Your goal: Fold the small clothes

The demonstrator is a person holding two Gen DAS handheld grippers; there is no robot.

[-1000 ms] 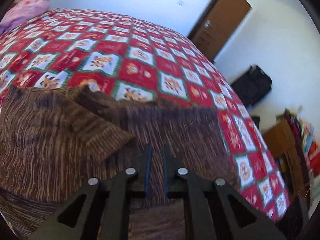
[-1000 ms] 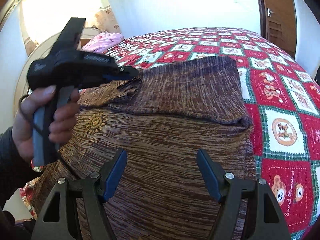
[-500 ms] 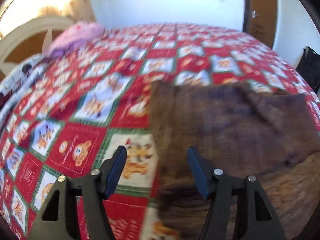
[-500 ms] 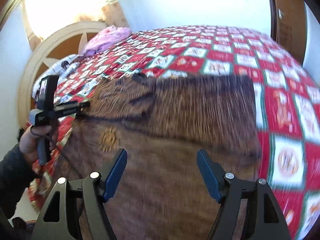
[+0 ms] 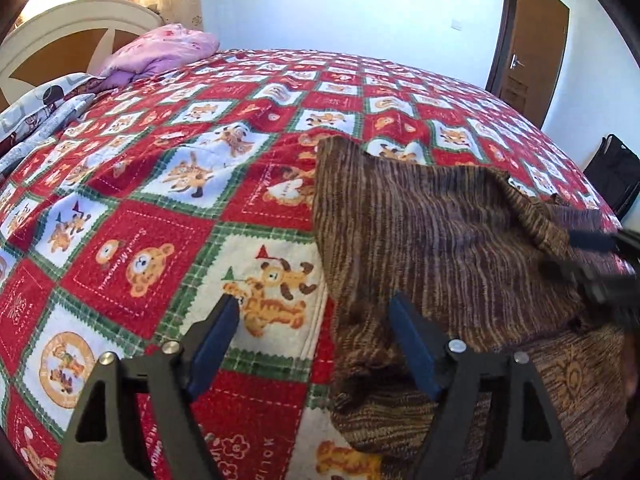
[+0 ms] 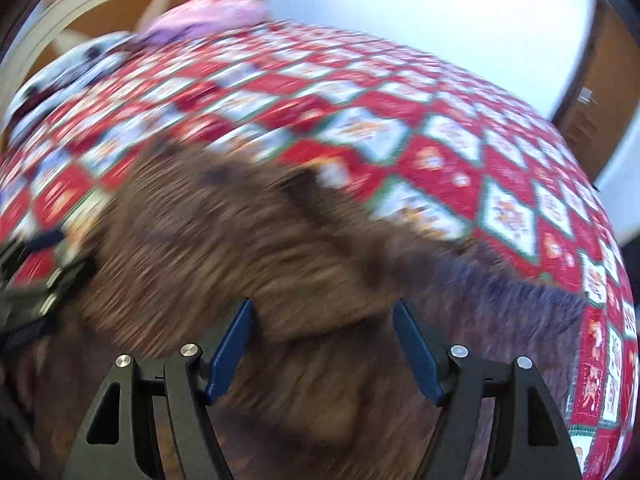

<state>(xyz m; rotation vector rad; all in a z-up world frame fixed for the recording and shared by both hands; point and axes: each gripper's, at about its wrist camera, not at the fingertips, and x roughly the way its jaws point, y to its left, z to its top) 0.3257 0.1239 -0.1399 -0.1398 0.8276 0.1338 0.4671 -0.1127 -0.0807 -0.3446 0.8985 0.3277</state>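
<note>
Now | left gripper (image 5: pixel 316 328): jaws opening, empty, at sweater (image 5: pixel 440 240) edge | right gripper (image 6: pixel 324 336): spread, empty

Each camera sits behind its own fingers and looks forward and steeply down, close over the bed (image 5: pixel 168 184). The left wrist view faces the garment's (image 5: pixel 432 240) left edge. The right wrist view, motion-blurred, faces its middle. Both share the garment, red quilt, headboard (image 5: pixel 60 36) and door (image 5: pixel 532 36).
</note>
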